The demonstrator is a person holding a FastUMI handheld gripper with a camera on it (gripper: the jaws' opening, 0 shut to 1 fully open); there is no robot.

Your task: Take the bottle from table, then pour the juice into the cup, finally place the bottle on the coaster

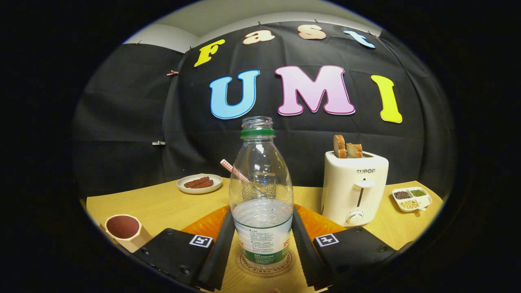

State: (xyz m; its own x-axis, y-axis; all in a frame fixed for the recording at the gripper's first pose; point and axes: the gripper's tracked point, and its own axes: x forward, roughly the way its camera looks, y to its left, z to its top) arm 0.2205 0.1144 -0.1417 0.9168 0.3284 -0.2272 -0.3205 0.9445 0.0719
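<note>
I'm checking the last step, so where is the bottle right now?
In the gripper view the bottle stands upright on the coaster, between the gripper fingers, toaster to its right.

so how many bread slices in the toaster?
2. Both bread slices stand side by side in the toaster, beyond the gripper whose fingers flank the bottle: the darker-crusted slice, and the shorter slice beside it. More could be hidden down in the slots.

Clear glossy plastic bottle; smooth wood-look table; glossy plastic toaster; matt cloth wall.
</note>
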